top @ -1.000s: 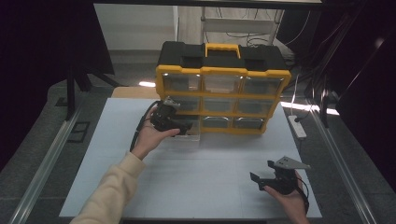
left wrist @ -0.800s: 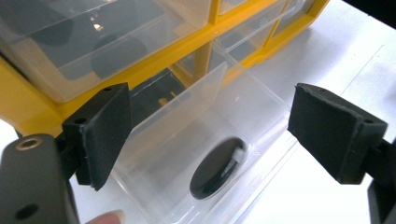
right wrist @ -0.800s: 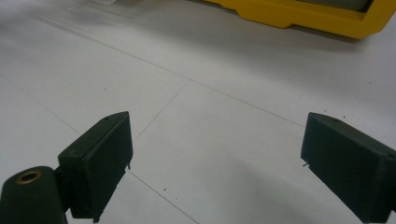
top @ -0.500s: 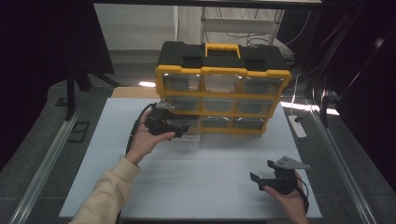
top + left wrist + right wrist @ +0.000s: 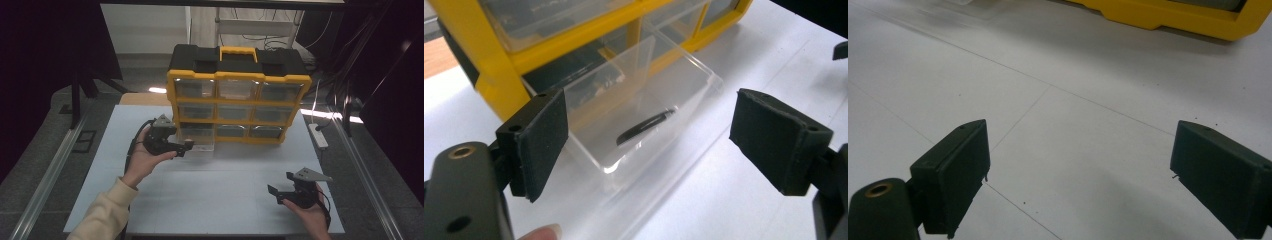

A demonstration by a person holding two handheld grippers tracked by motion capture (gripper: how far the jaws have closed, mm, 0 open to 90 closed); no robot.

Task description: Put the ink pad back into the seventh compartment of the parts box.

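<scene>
A yellow and black drawer organizer [image 5: 239, 100] stands at the back of the white table [image 5: 225, 205]. Its bottom-left clear drawer [image 5: 201, 145] [image 5: 664, 80] is pulled out, and a curved black piece [image 5: 646, 127] lies inside it. My left gripper [image 5: 187, 145] [image 5: 659, 145] hovers just left of that drawer and points at it. Its jaws have just been closing a little but stand open, with nothing pressed between the pads. At the front right, my right gripper [image 5: 281, 184] [image 5: 1080, 175] is open over bare table, held low in a hand.
A white power strip [image 5: 318, 134] lies off the table's right edge beside the organizer. Metal rails run along both sides of the table. A brown board [image 5: 142, 98] sits behind the table's back-left corner. The organizer's other drawers are pushed in.
My left gripper has drawn back to the left and slightly nearer, away from the organizer's front. The clear drawer stays pulled out. The right gripper has not moved.
</scene>
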